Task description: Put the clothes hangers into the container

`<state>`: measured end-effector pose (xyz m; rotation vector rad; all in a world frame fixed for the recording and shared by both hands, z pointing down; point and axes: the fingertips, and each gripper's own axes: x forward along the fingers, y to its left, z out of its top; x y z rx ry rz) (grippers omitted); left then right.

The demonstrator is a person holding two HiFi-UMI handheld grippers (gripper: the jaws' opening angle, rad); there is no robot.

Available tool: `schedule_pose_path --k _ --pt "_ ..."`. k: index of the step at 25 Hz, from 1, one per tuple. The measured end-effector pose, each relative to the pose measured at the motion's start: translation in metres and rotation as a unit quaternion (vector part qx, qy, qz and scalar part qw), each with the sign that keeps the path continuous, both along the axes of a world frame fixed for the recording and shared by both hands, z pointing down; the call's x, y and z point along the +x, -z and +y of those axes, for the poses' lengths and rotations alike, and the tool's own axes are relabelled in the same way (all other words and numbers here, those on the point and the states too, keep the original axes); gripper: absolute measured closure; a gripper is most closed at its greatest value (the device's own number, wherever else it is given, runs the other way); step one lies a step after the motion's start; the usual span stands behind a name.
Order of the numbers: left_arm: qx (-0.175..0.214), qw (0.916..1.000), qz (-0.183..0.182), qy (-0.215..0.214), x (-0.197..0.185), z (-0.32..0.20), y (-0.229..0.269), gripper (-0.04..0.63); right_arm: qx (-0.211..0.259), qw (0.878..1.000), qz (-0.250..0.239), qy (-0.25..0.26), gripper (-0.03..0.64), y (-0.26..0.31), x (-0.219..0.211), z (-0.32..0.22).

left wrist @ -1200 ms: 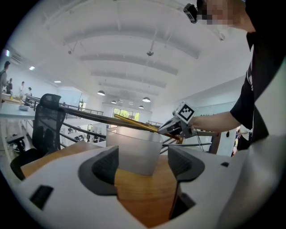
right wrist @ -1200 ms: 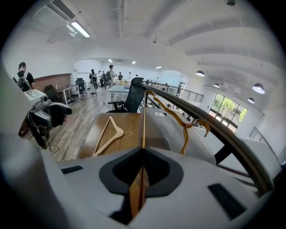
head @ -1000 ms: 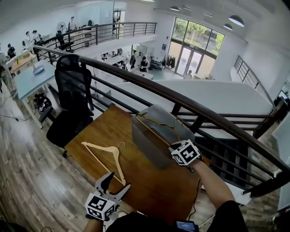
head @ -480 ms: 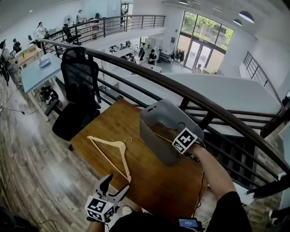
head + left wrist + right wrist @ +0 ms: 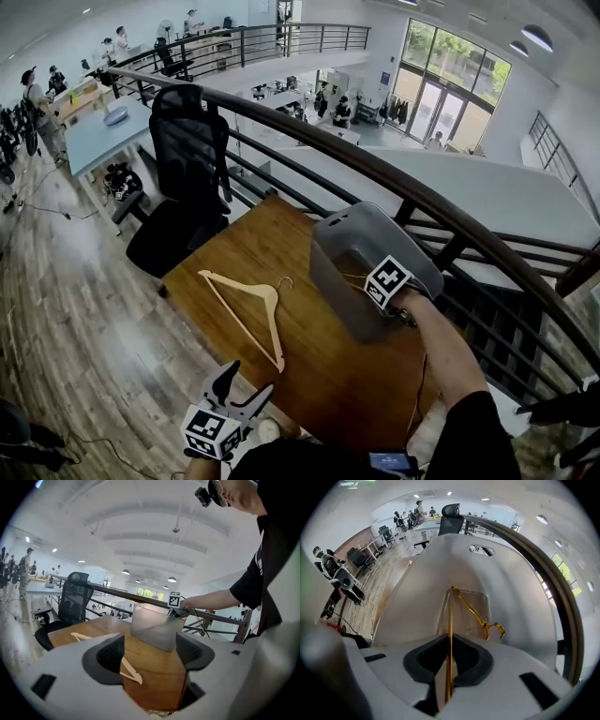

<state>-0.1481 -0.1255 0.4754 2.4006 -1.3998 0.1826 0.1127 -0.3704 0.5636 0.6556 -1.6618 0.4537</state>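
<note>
Showing one container (image 5: 352, 230), gold hanger (image 5: 450, 639) inside, wooden hanger (image 5: 275, 328) outside.

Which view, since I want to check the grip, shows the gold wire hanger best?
The right gripper view: the gold wire hanger runs from the shut jaws of the right gripper into the grey container. The head view shows only a thin strand at the rim; the left gripper view shows almost nothing of it.
</note>
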Motion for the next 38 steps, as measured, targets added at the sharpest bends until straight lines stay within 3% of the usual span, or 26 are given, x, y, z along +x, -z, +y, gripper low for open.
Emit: schedule_pose_path --k 10,14,18,24,28,31,38 --pt "-0.007 0.9999 -0.006 0.003 0.005 0.007 -0.001 0.247 0.036 0.999 0.008 0.028 0.58 -0.005 -0.006 -0.005" --pt "-0.006 1.0 -0.005 0.001 0.007 0.007 -0.002 0.247 0.06 0.998 -0.003 0.032 0.458 0.001 -0.013 -0.008" --pt "-0.002 1.0 -0.007 -0.003 0.011 0.007 -0.001 0.247 0.077 0.996 -0.013 0.043 0.454 0.01 -0.015 0.0" --pt "0.006 0.9998 -0.01 -0.016 0.016 0.004 -0.001 0.247 0.159 0.985 -0.059 0.029 0.453 0.043 -0.017 0.005" --pt "0.019 0.9991 -0.017 -0.033 0.021 -0.006 0.005 0.246 0.23 0.967 -0.11 -0.004 0.457 0.077 -0.012 0.003" --pt "0.029 0.9985 -0.022 -0.041 0.025 -0.012 0.011 0.247 0.277 0.947 -0.16 -0.037 0.476 0.105 -0.004 0.012" --pt "0.051 0.9969 -0.021 -0.056 0.033 -0.024 0.022 0.25 0.403 0.866 -0.279 -0.097 0.532 0.164 0.021 0.067"
